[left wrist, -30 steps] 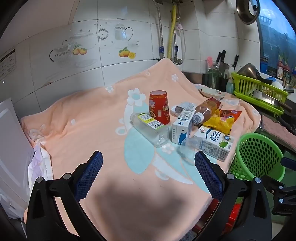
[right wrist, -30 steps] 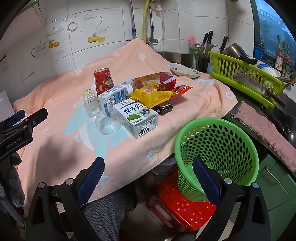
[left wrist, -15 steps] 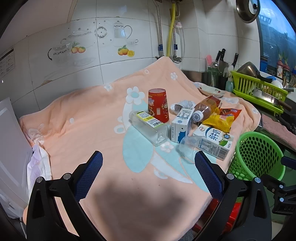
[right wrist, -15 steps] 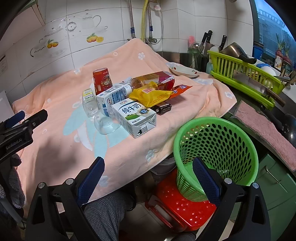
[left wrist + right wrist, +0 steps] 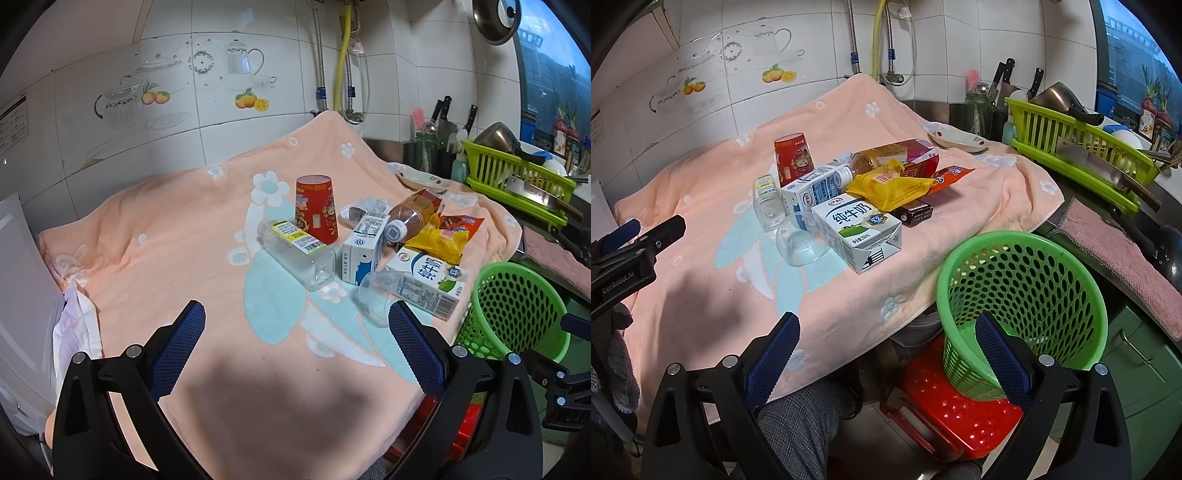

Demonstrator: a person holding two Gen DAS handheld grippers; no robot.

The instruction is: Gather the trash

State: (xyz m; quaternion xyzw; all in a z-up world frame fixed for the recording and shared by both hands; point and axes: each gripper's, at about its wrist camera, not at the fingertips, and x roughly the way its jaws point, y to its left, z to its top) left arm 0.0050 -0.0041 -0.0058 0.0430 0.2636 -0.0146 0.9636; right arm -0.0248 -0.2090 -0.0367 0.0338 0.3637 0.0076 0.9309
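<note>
Green basket [image 5: 1027,295] beside peach towel [image 5: 177,229], trash clustered

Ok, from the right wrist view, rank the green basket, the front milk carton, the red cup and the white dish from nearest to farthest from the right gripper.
1. Green basket: just ahead of the right gripper, on its right side, off the table's edge.
2. Front milk carton: on the towel, ahead and slightly left.
3. Red cup: upside down, behind the pile, left.
4. White dish: far back, right of the pile.

I see soft matt cloth [image 5: 177,229] over the bench, a clear glossy plastic bottle [image 5: 299,251], and at three o'clock a perforated plastic basket [image 5: 1027,291].
</note>
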